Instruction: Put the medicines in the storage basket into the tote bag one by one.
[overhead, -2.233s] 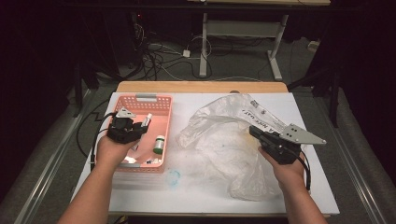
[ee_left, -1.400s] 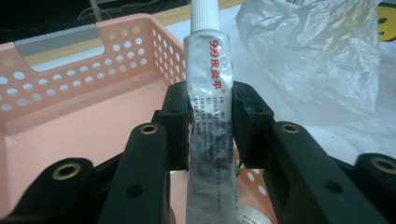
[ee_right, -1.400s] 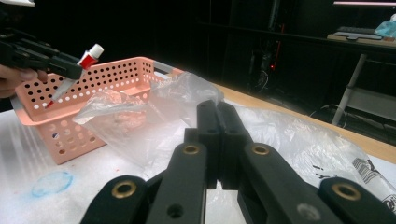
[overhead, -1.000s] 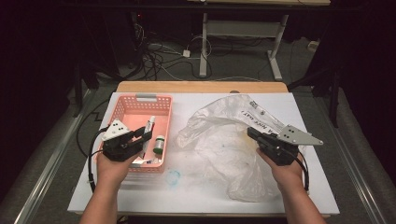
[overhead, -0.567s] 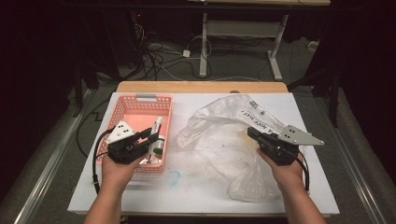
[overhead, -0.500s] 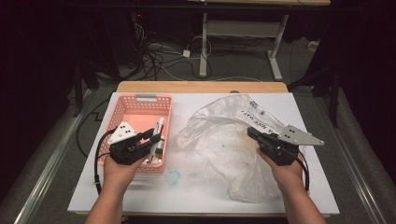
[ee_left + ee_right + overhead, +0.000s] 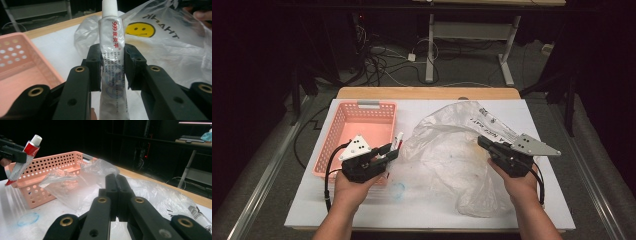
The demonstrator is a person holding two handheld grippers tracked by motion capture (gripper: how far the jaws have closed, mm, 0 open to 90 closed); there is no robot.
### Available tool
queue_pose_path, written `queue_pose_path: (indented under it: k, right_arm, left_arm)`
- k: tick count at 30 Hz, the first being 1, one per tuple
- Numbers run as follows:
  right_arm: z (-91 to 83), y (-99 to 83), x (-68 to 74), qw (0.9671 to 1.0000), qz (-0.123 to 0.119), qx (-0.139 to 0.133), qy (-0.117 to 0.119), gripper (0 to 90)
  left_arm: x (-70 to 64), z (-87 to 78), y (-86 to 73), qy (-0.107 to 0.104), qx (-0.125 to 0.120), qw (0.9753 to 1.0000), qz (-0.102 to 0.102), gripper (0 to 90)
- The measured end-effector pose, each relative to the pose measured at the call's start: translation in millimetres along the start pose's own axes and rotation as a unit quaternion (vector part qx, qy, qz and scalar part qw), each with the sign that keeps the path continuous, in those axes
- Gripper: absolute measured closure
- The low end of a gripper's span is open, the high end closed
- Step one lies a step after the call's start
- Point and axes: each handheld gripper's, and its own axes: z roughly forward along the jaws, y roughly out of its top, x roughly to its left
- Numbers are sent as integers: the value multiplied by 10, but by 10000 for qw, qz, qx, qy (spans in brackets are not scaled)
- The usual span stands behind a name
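My left gripper [image 7: 111, 58] is shut on a silver ointment tube [image 7: 111, 45] with red print and a white cap, gripping it at mid-length. In the high view that gripper [image 7: 387, 152] holds the tube [image 7: 397, 142] over the right rim of the pink basket [image 7: 362, 107], cap pointing at the clear plastic bag [image 7: 452, 150]. My right gripper [image 7: 484, 142] sits at the bag's right side, its jaws pressed together [image 7: 116, 178] on the bag's film [image 7: 75, 187]. The right gripper view catches the tube [image 7: 25, 157] at far left above the basket [image 7: 50, 162].
The bag [image 7: 162, 45] carries a yellow smiley and black lettering. A faint blue ring [image 7: 398, 190] marks the white table top [image 7: 362, 210] in front of the basket. A wooden strip [image 7: 427, 93] edges the table's far side; cables lie on the floor beyond.
My left gripper dipped into the basket, closed on the tube and carried it right, toward the basket's right rim and the bag. The right gripper has stayed put.
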Motion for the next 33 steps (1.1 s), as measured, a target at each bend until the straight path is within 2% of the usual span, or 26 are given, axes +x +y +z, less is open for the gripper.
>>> queue_pose_path:
  k: [9, 15, 24, 28, 29, 33]
  right_arm:
    - [-5, 8, 6, 10000, -23, 2, -17, 900]
    - [5, 8, 6, 10000, -36, 4, -6, 900]
    - [-2, 10, -7, 10000, 11, -21, 18, 900]
    - [8, 7, -5, 10000, 43, -28, 74, 900]
    - [16, 3, -3, 10000, 44, -31, 71, 900]
    - [25, 1, 7, 10000, 36, -2, 54, 900]
  left_arm:
    - [-286, 215, 2, -351, 81, 9990, 247, 675]
    - [-376, 358, -22, -491, 167, 9979, 385, 675]
    - [-462, 524, -46, -543, 219, 9977, 331, 675]
    - [-523, 729, -35, -515, 292, 9977, 337, 675]
    - [-523, 729, -35, -515, 292, 9977, 337, 675]
    - [-579, 968, 3, -524, 345, 9973, 369, 675]
